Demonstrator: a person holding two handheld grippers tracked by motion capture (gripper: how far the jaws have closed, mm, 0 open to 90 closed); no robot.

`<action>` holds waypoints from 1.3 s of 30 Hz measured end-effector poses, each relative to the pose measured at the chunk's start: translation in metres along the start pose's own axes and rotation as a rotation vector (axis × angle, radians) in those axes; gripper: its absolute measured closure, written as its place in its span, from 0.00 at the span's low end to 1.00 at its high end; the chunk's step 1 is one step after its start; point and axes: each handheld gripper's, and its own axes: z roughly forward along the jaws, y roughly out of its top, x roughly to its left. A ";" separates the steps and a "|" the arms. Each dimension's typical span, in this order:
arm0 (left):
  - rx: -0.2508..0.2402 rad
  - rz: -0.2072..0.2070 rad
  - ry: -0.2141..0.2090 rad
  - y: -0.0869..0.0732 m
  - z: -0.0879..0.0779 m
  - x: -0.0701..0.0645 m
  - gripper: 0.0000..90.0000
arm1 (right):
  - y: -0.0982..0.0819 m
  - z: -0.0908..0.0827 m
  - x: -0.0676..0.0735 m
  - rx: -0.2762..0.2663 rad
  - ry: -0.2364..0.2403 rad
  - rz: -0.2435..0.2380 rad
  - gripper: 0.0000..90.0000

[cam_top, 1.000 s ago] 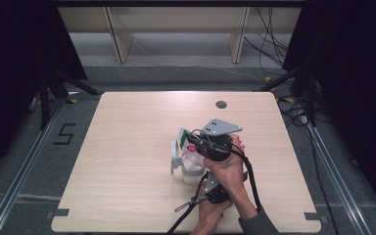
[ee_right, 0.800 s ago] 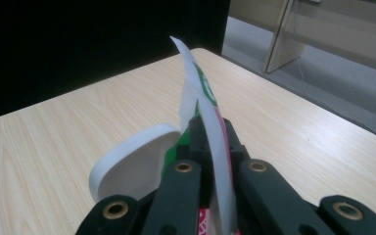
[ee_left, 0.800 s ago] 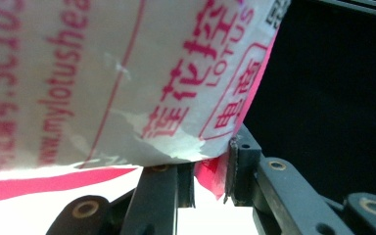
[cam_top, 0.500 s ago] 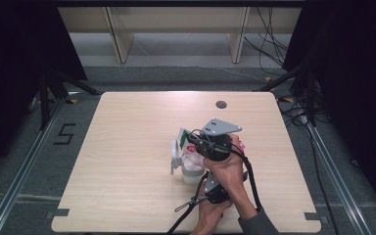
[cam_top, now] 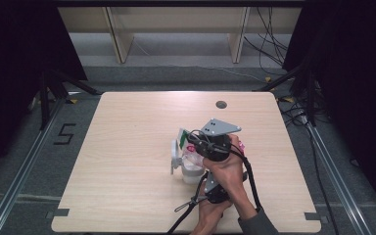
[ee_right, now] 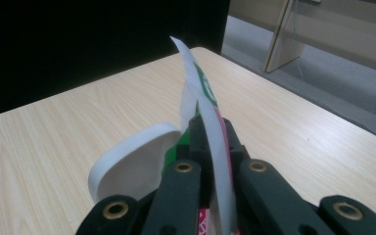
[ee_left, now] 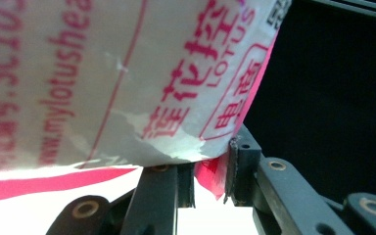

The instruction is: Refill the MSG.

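Pale woodgrain table (cam_top: 127, 147); both tongs (ee_right: 210, 142) (ee_left: 210, 171) pinch a glossy printed wrapper (ee_left: 127, 83).

Even overhead light fell on the counter (cam_top: 127, 147) at the frame's centre, its left and right edges lay dark, and the close packet (ee_left: 127, 73) looked soft and overexposed at lower left.

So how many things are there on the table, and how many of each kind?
Printed white and pink packet: 1
White cup: 1
White round lid: 1
Tool: 2, the left tool and the right tool, each pinching the packet
Total: 5
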 end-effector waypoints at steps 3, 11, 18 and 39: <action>0.012 0.001 -0.002 0.000 0.000 0.001 0.85 | -0.001 0.001 0.002 0.008 -0.002 0.039 0.99; 0.032 0.014 0.026 0.001 -0.003 0.000 0.85 | -0.001 0.001 0.002 -0.008 -0.012 0.018 0.99; 0.025 0.022 -0.006 0.000 -0.001 0.003 0.85 | 0.000 0.001 0.002 -0.001 0.000 0.018 1.00; -0.005 -0.012 -0.006 0.000 -0.001 0.001 0.85 | -0.001 0.003 0.002 0.005 0.007 -0.006 0.99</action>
